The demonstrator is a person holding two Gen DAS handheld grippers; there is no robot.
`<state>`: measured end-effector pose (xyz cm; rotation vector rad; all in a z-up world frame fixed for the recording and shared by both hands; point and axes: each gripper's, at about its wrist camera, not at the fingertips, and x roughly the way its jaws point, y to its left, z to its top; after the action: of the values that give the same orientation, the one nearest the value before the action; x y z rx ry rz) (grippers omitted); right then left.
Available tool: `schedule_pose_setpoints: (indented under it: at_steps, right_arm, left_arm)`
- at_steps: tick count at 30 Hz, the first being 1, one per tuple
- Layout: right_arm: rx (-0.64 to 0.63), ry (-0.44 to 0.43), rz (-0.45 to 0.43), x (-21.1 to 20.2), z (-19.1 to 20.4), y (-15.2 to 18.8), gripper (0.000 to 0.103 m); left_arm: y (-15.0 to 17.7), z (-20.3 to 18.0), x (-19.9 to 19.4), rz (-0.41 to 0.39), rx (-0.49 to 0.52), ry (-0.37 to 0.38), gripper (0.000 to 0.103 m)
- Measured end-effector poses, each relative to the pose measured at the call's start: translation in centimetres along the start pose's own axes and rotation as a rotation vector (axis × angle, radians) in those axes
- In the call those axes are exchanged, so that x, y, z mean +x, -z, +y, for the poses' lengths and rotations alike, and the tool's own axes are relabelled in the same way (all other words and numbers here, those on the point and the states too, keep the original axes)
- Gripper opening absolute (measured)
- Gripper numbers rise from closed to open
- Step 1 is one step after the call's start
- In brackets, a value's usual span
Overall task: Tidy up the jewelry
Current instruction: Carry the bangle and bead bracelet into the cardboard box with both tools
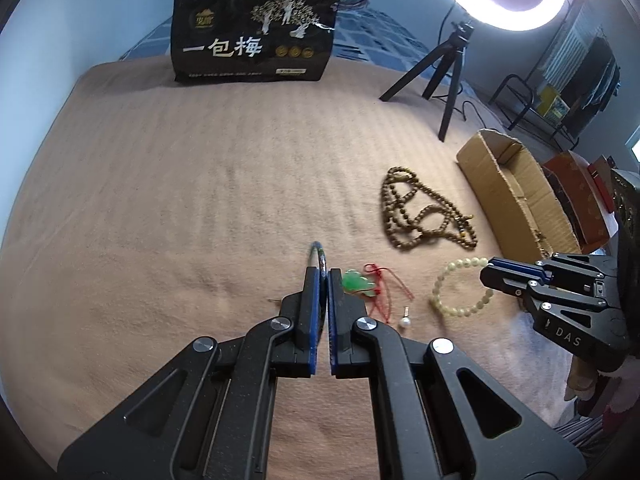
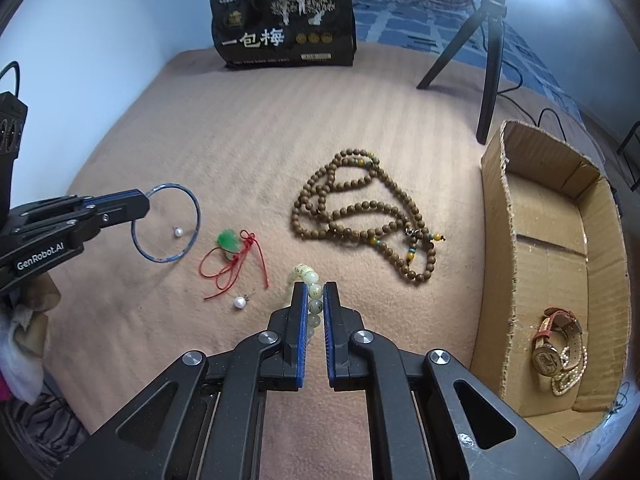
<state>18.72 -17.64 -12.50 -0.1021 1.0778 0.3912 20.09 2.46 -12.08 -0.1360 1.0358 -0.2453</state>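
Note:
My left gripper (image 1: 323, 276) is shut on a thin blue bangle (image 2: 192, 200), seen edge-on in the left wrist view (image 1: 317, 250) and held over the tan blanket (image 1: 180, 200). My right gripper (image 2: 316, 292) is shut on a pale green bead bracelet (image 2: 310, 280), which also shows in the left wrist view (image 1: 460, 264). A green jade pendant on red cord (image 2: 228, 240), two loose pearls (image 2: 240, 302) (image 2: 178, 232) and a long brown bead necklace (image 2: 360, 216) lie on the blanket. A cardboard box (image 2: 496, 240) at the right holds a watch (image 2: 552, 340) and a pearl chain.
A black snack bag (image 2: 286, 28) stands at the far edge of the blanket. A ring light on a black tripod (image 1: 452, 80) stands at the back right. A chair and red box (image 1: 576, 188) are beyond the cardboard box.

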Motion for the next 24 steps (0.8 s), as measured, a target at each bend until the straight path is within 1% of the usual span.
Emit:
schedule_pose_setpoints:
  at_steps: [4,12,18,24]
  right_arm:
    - [0.002,-0.001,-0.025,-0.9,-0.4,-0.4,0.006]
    - [0.027,0.015,-0.086,-3.2,-2.1,-0.9,0.006]
    - [0.076,0.035,-0.127,-5.0,-4.7,-0.9,0.006]
    - [0.126,0.061,-0.158,-6.8,-7.6,-0.6,0.006]
  left_arm:
    - [-0.2,-0.8,-0.6,-0.013,0.002,0.009,0.001]
    - [-1.1,-3.6,-2.0,-0.055,0.026,0.063,0.001]
    - [-2.0,-6.5,-2.7,-0.082,0.047,0.114,0.001]
    - [-2.7,-10.0,-2.8,-0.104,0.093,0.151,0.001]
